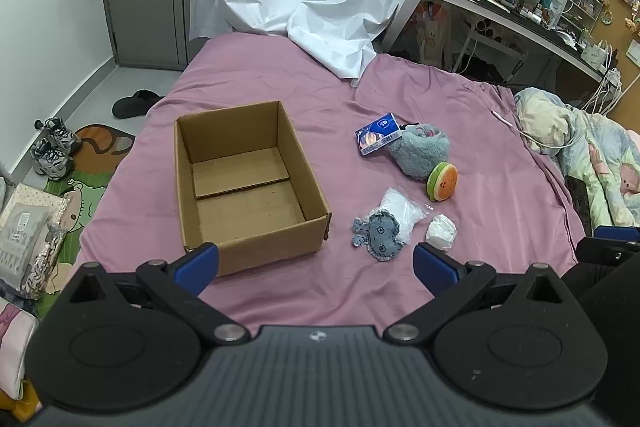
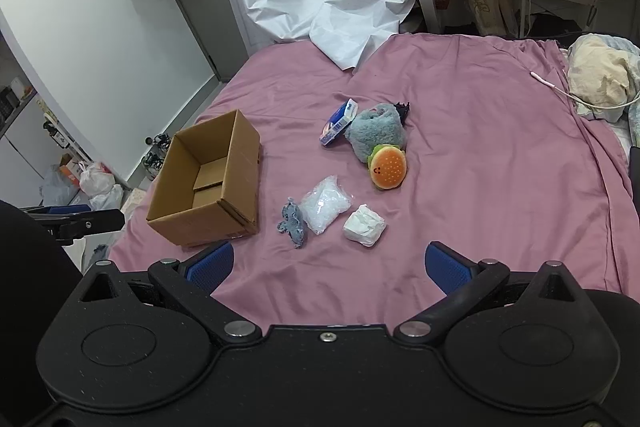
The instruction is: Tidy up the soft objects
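While both claws, left (image 1: 316, 263) and right (image 2: 328, 265), gape wide and empty over the bed (image 1: 460, 99), the box (image 1: 248, 183) sits beside the burger plush (image 1: 442, 181).

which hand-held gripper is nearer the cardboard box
Left. The left hand-held gripper hangs just short of the cardboard box; the right hand-held gripper is off to its right.

Open cardboard box (image 1: 248, 187) empty; burger plush (image 1: 442, 182), grey plush (image 1: 420, 151) beside.
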The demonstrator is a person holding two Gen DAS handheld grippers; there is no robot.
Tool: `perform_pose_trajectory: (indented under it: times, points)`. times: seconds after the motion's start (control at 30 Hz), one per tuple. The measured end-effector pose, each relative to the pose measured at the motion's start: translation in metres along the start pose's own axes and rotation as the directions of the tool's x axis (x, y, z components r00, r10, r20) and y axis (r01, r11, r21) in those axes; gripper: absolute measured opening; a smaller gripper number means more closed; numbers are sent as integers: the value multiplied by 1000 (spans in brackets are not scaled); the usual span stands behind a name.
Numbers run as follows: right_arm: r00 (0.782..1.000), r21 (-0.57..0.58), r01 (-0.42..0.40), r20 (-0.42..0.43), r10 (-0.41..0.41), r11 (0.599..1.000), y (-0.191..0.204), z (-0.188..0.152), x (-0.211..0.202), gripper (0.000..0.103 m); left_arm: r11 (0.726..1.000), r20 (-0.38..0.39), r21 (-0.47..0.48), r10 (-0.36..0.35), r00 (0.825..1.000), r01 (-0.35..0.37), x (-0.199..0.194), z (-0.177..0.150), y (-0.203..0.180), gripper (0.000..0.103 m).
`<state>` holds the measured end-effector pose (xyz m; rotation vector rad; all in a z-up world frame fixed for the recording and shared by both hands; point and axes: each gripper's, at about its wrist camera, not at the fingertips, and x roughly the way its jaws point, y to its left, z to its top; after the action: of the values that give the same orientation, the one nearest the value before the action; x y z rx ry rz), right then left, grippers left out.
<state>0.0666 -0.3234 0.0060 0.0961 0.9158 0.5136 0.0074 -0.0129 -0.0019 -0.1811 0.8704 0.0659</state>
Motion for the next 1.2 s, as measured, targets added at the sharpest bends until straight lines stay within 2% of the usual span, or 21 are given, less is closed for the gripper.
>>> perform_pose_trajectory:
  times: [1.2]
  points:
    - [1000, -19, 19, 1, -19, 1000, -2, 2, -2, 103, 1000, 11, -4, 25, 1000, -25, -1, -2, 2, 102]
